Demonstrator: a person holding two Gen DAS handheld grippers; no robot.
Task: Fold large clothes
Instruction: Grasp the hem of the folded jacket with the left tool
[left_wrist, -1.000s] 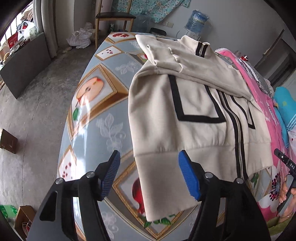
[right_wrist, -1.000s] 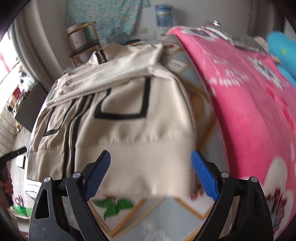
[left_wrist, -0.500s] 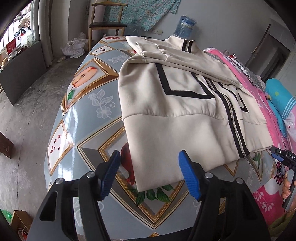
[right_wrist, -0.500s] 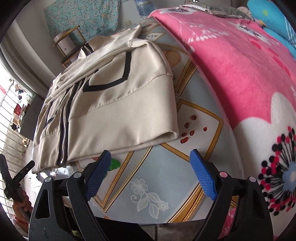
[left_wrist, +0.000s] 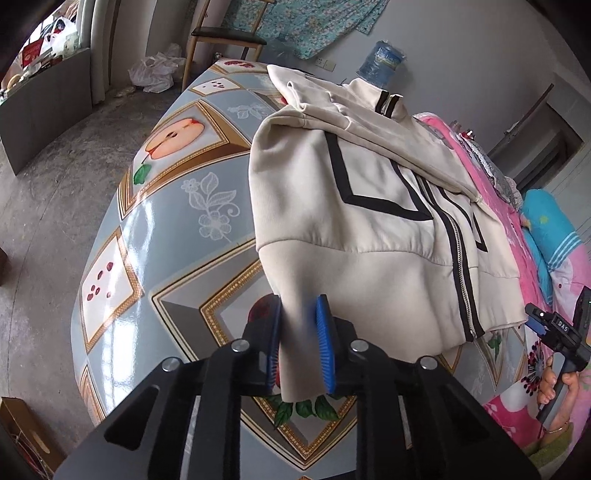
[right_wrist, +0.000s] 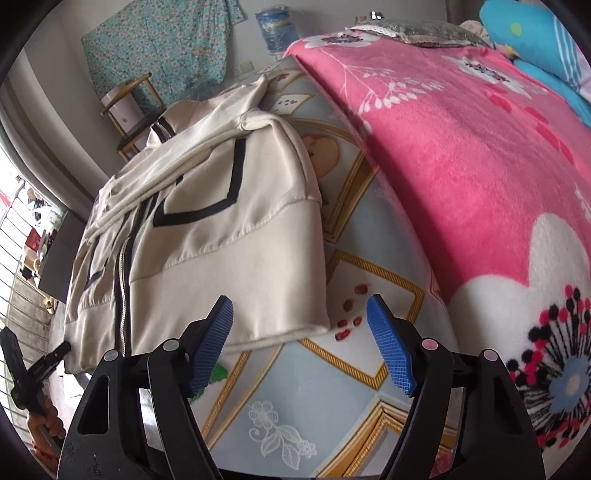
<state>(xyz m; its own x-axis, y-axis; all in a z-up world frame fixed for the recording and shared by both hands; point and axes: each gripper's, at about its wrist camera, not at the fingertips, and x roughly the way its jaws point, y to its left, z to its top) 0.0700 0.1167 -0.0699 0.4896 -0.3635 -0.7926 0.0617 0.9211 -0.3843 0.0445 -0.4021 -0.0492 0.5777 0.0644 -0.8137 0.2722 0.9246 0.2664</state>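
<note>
The cream jacket (left_wrist: 354, 236) lies zipped and spread on the table (left_wrist: 173, 221) with the fruit-print cover, beside a pink blanket (right_wrist: 461, 155). The left gripper (left_wrist: 300, 343) has just closed, its blue fingers clamped on the jacket's near hem corner. The right gripper (right_wrist: 301, 343) has its fingers apart and narrowing around the other hem corner, not pressing it.

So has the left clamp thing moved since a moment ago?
Yes. The left gripper has moved in toward the table, its jaws just closing on the jacket hem.
</note>
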